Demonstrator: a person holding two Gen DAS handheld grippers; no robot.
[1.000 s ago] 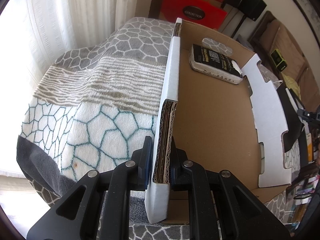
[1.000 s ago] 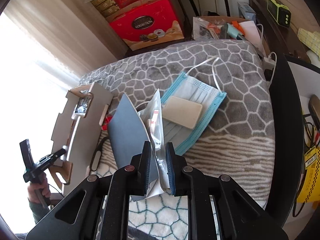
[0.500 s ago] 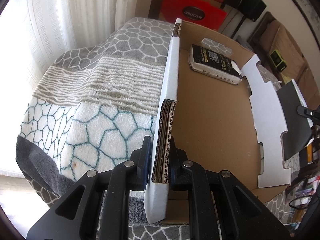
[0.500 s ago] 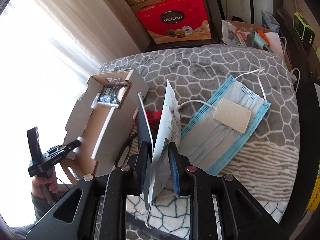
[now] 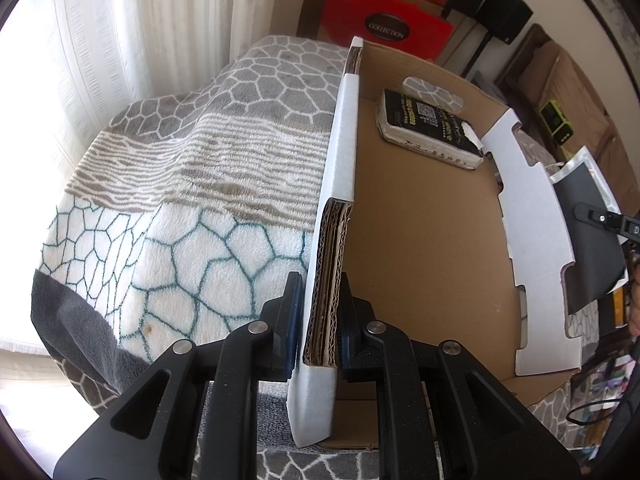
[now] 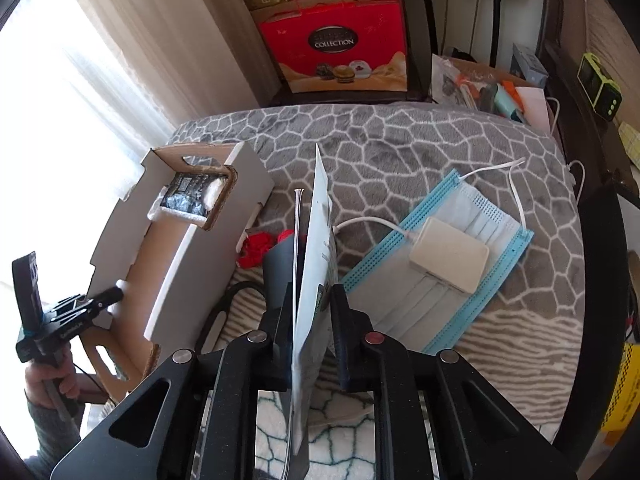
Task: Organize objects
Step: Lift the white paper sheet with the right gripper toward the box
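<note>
Your right tool (image 6: 310, 308), jaws closing on the flat packets (image 6: 316, 280), has lifted them beside the cardboard box (image 5: 420, 240); your left tool (image 5: 318, 312) stays clamped on the box wall. Loading comes next.
</note>
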